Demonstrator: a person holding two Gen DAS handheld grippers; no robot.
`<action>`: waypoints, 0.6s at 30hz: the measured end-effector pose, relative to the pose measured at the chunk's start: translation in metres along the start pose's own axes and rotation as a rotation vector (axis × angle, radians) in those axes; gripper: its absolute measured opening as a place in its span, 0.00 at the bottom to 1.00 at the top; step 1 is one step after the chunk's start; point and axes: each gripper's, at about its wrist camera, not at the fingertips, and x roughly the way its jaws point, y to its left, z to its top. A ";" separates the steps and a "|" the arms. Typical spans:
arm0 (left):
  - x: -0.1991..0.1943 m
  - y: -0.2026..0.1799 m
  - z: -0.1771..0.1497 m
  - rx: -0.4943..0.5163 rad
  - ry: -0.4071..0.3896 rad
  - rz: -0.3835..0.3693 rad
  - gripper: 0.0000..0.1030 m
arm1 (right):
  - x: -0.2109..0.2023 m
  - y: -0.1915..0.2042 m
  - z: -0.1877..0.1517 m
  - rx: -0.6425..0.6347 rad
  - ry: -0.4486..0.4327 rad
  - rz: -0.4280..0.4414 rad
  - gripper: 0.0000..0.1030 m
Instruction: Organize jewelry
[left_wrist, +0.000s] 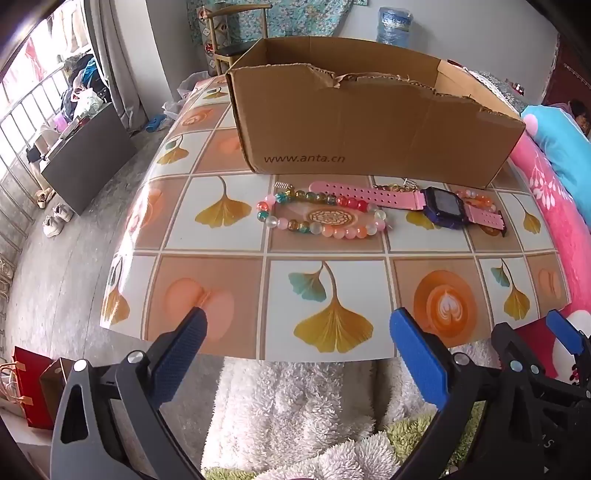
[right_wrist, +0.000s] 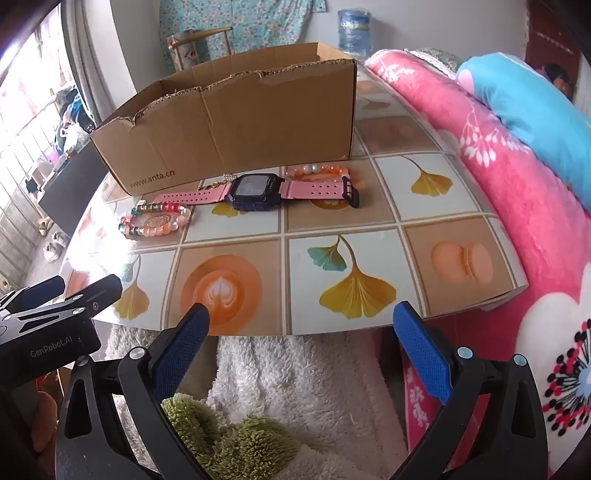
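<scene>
1. Bottom of both frames: left gripper and right gripper, blue-padded fingers spread wide, nothing between them, poised over a white fleece cover short of the table edge.
2. Lower left of the right wrist view: left gripper again, seen from the side.
3. Middle of both frames: table with tile-pattern cloth of ginkgo leaves and coffee cups.
4. Centre of the left wrist view: beaded bracelet, multicoloured, flat on the cloth.
5. Just right of it: pink-strapped watch with dark purple case, strap end touching the bracelet.
6. Behind the watch: second bracelet of orange and pale beads, partly hidden.
7. Upper centre: open cardboard box, torn rim, just behind the jewelry.
8. Right edge: pink floral blanket.
</scene>
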 end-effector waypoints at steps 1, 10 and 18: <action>0.000 0.000 0.000 0.001 -0.002 0.000 0.95 | 0.000 0.000 0.000 0.000 -0.001 0.000 0.93; 0.000 0.000 0.000 0.000 -0.003 -0.002 0.94 | 0.000 0.003 0.001 0.003 -0.001 -0.002 0.93; 0.001 0.004 0.000 0.000 -0.003 -0.003 0.94 | -0.003 0.010 0.002 -0.002 -0.001 -0.005 0.93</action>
